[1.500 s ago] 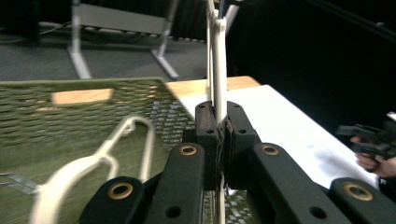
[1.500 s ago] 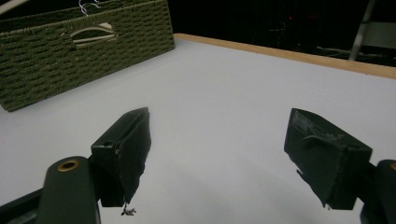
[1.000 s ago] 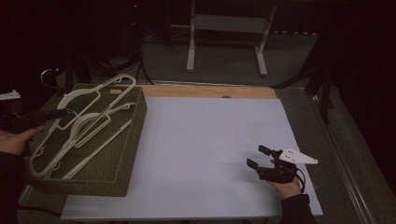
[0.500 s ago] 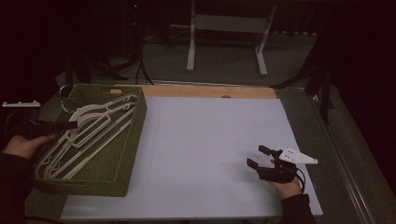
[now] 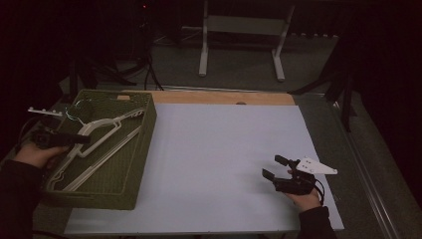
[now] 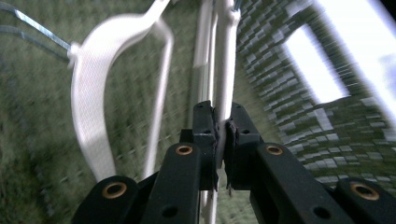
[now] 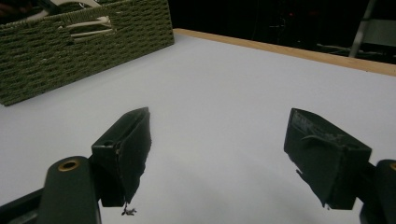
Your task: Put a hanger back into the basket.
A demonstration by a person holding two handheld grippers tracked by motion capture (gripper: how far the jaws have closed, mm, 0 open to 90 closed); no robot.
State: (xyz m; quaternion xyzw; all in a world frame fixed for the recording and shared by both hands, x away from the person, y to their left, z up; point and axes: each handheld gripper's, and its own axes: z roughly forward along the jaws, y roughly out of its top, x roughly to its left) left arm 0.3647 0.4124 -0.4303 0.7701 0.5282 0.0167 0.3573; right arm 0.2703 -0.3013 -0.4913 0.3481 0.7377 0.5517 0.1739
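Observation:
Several white plastic hangers [image 5: 107, 130] lie in a green woven basket [image 5: 144, 134] at the table's left. My left gripper [image 5: 82, 139] reaches into the basket from the left, and its jaws are shut on the thin white bar of one hanger [image 6: 223, 70]. In the left gripper view the pads [image 6: 208, 135] press that bar from both sides, with the gripper [image 6: 219, 116] pointing along it. My right gripper [image 5: 274, 167] rests low over the pale mat [image 5: 224, 149] at the front right. Its jaws [image 7: 217, 126] stand wide apart with nothing between them.
The basket's side [image 7: 84, 46] is far off to the left in the right gripper view. A wooden strip [image 5: 219, 97] runs along the mat's far edge. Beyond the table stands a white metal frame [image 5: 241, 30] on a dark floor.
My left gripper has sunk toward the basket with the hanger. The heap of hangers, earlier above the rim, now lies down inside the basket. The right hand has kept still.

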